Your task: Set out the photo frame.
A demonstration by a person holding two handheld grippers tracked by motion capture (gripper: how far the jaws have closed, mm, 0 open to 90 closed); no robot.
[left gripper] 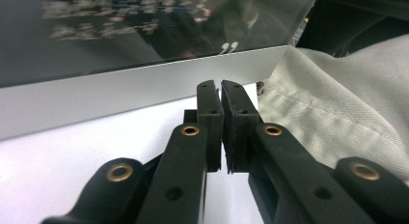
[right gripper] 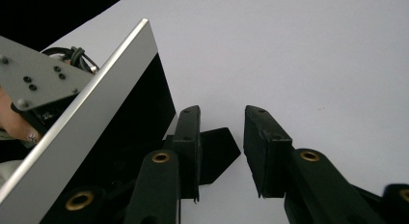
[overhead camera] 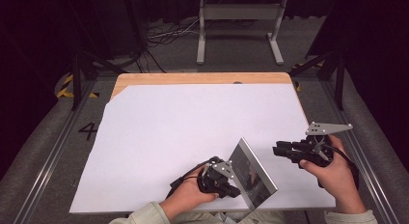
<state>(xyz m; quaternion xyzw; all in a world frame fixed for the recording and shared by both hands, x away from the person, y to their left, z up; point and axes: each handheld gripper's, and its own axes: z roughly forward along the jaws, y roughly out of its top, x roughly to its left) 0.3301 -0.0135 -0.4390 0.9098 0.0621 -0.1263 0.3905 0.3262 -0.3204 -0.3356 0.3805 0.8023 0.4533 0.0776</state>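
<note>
left claw [overhead camera: 232,190] sitting nearly closed, empty, lower centre beside tilted silver panel [overhead camera: 252,172] | right claw [overhead camera: 279,150] hanging open, empty, lower right | white bench [overhead camera: 193,127]

The high view looks forward and down from above the person's side, taking in the whole white surface [overhead camera: 193,137] from far off. The left gripper view rides low on the left tool [left gripper: 221,93], close against the panel [left gripper: 120,35]. The right gripper view sits on the right tool [right gripper: 221,122], facing across the surface. All three share the panel and the white surface.
</note>
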